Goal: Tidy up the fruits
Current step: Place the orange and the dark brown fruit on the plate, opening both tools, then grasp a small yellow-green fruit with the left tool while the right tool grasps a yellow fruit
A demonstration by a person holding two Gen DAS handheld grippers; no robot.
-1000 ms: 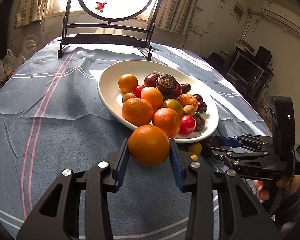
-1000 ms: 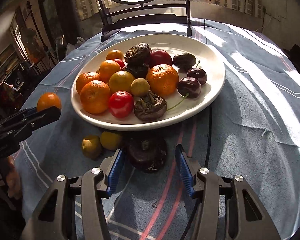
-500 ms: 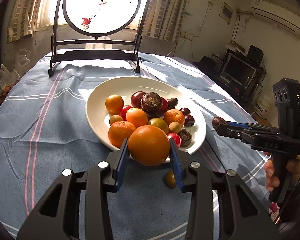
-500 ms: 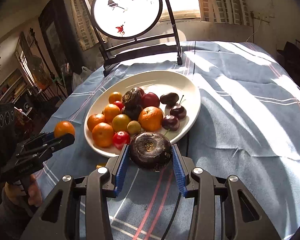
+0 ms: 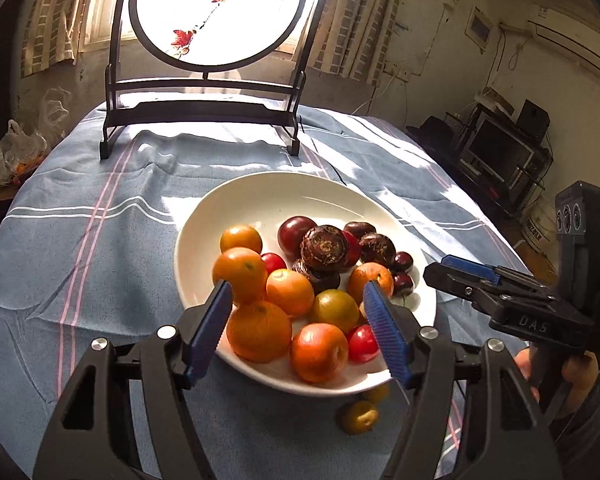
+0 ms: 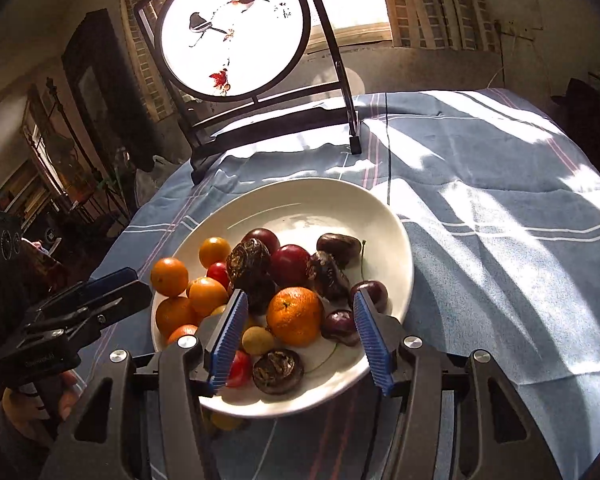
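Hovering over the near rim of the white plate (image 5: 236, 204), the left tool (image 5: 300, 300) has its blue pads spread with nothing between them, and the right tool (image 6: 298, 314) is spread and empty too. Oranges (image 5: 259, 330), cherries (image 6: 370, 292) and dark water chestnuts (image 5: 325, 246) are heaped on the plate. Two small yellow fruits (image 5: 358, 416) lie on the blue-clothed bench (image 5: 80, 248), just beside the plate's near edge.

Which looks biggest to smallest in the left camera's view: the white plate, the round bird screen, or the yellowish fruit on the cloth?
1. round bird screen
2. white plate, though nearness could skew these two
3. yellowish fruit, clearly smallest
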